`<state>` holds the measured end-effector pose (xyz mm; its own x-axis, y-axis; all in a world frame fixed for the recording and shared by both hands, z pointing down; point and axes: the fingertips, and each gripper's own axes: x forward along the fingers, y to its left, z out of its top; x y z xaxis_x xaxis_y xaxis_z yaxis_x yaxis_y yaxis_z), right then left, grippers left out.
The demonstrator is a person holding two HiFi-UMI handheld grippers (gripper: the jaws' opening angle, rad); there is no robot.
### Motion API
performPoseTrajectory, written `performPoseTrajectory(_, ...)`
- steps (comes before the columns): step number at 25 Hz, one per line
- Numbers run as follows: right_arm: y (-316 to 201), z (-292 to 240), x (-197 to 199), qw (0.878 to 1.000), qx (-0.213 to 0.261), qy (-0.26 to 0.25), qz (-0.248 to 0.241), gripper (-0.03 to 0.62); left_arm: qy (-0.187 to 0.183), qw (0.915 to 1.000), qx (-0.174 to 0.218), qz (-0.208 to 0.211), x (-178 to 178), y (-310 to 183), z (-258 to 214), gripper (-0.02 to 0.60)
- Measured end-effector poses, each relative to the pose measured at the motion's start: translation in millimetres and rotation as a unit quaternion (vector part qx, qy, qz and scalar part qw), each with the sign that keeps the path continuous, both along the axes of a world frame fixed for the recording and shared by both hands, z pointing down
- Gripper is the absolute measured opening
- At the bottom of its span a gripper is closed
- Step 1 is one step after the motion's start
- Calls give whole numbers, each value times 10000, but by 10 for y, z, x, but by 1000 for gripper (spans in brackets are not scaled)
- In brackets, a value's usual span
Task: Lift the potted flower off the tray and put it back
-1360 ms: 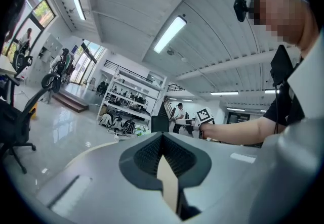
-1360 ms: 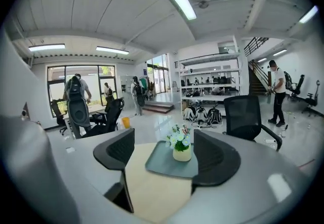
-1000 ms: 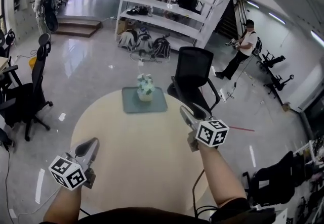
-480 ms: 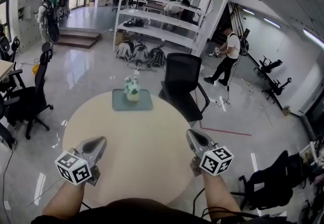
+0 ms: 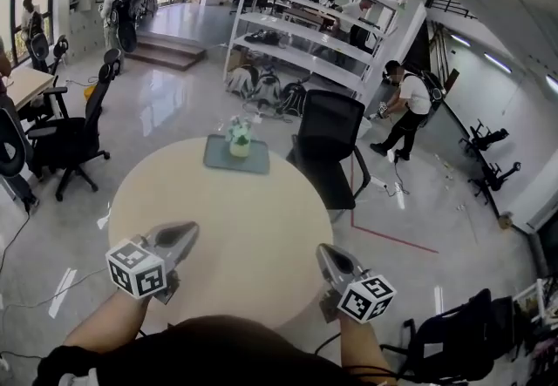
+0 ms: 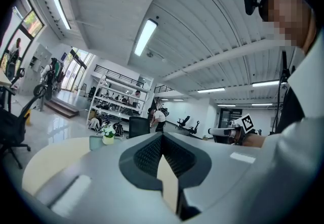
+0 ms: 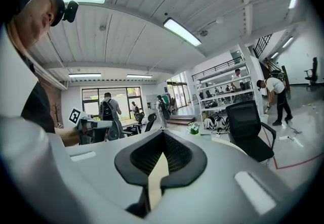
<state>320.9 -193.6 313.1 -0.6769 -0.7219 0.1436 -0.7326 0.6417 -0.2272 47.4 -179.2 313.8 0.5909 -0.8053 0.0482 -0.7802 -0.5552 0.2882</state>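
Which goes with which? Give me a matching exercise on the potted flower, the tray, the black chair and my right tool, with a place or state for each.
1 potted flower
2 tray
3 black chair
4 right tool

a shut and empty, at the near edge of the table
b standing on the tray
c on the floor by the table's far right side
d flat on the table's far side

Pairs: 1-b, 2-d, 3-c, 4-a
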Motion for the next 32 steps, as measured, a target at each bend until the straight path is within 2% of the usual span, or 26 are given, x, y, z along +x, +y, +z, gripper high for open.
performPoseTrajectory(13,-14,-123,258,9992,133,16,375,12,-108,9989,348,297,112,-239,-251,-6)
performPoseTrajectory(25,-47,-74,89,9997,115,135,155,11,-50,9996,186,209,24,-209,-91,-6)
performPoseTrajectory(32,5,-100,47,9997,114,138,146,11,-38,9995,190,231,7,-174,-163,-6)
